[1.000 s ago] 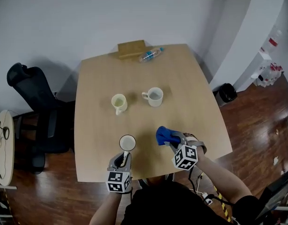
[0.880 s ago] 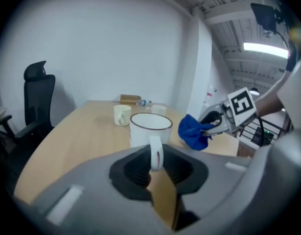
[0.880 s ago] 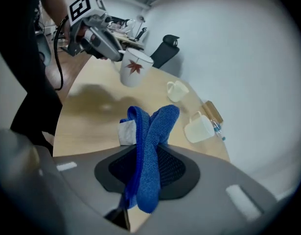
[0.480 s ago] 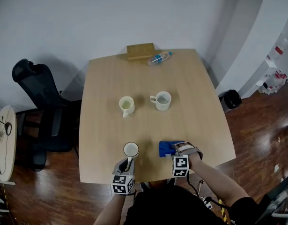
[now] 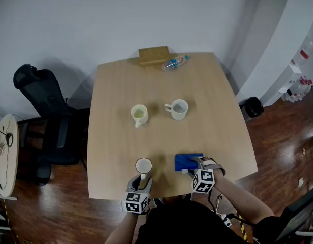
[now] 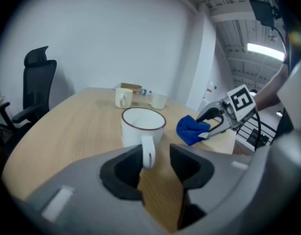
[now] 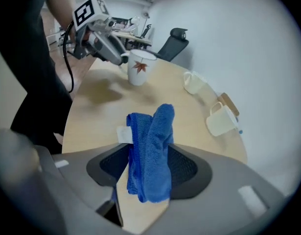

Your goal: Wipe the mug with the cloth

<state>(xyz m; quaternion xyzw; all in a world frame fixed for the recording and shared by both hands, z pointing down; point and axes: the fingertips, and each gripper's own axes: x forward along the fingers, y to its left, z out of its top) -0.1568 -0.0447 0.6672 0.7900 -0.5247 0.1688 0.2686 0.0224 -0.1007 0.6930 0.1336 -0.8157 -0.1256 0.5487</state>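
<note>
A white mug with a dark rim stands upright on the wooden table near its front edge. My left gripper is just behind it. Its jaws are opening around the mug's handle, with a gap on the right side. A leaf print shows on the mug in the right gripper view. The blue cloth lies on the table to the mug's right. My right gripper has its jaws opening, and the cloth stands loosely between them. The right gripper also shows in the left gripper view.
A cream mug and a white mug stand mid-table. At the far edge lie a plastic bottle and a wooden box. A black office chair stands left of the table, with a small round table beside it.
The blue cloth, bunched up in the right gripper a second ago, now lies lower and flatter on the table. The mug stays upright in front of the left gripper.
</note>
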